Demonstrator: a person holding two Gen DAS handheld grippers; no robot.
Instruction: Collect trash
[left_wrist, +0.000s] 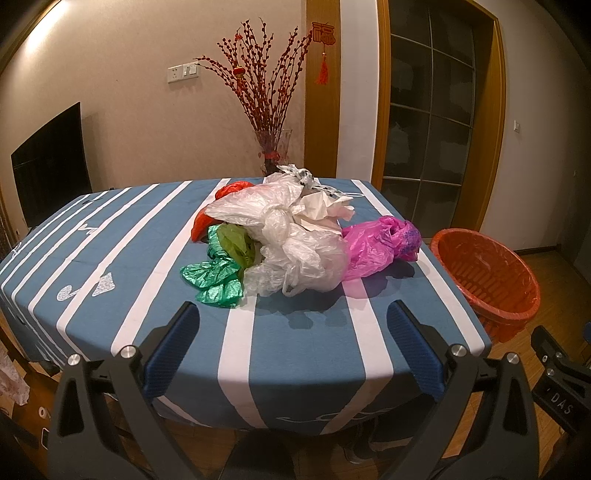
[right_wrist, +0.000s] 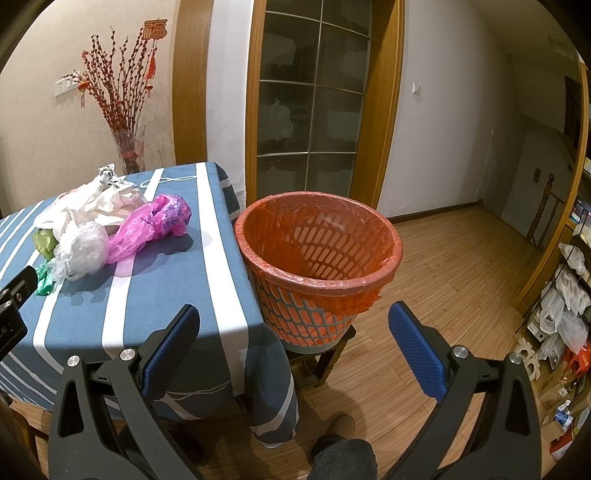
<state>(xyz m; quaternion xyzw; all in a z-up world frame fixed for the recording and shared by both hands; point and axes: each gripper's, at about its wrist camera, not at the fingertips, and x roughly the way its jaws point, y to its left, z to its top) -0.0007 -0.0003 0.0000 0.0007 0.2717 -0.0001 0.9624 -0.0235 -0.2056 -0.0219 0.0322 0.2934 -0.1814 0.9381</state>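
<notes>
Left wrist view. The left gripper (left_wrist: 293, 325) is held above the near edge of the table (left_wrist: 122, 266), its blue-padded jaws spread wide with nothing between them. A heap of crumpled bags is seen on the striped blue-and-white cloth, well ahead of the fingertips: a white bag (left_wrist: 295, 254) in the middle, a green bag (left_wrist: 214, 273) touching it on the left, a pink bag (left_wrist: 380, 243) touching it on the right, and a red bag (left_wrist: 203, 221) partly hidden behind. Crumpled paper (left_wrist: 317, 210) lies on top at the rear. The bin (left_wrist: 484, 273) (orange, lined with a red bag) is shown beside the table's right edge, apart from the heap. A vase (left_wrist: 271, 147) of red branches stands behind the table. Part of the right gripper (left_wrist: 557, 380) is visible at the lower right.

Right wrist view. The right gripper (right_wrist: 293, 325) is held off the table's (right_wrist: 177, 295) right corner, jaws likewise spread wide and empty. The bin (right_wrist: 317, 258) is seen straight ahead, raised on a stool (right_wrist: 325, 362) and touching the hanging cloth; only its liner is visible inside. The heap lies on the table to the left, with the pink bag (right_wrist: 147, 225) nearest the bin, the white bag (right_wrist: 85, 251) beside it and the green bag (right_wrist: 44, 280) at the far left. A wood floor (right_wrist: 461, 280) and a glass door (right_wrist: 314, 110) are shown behind.
</notes>
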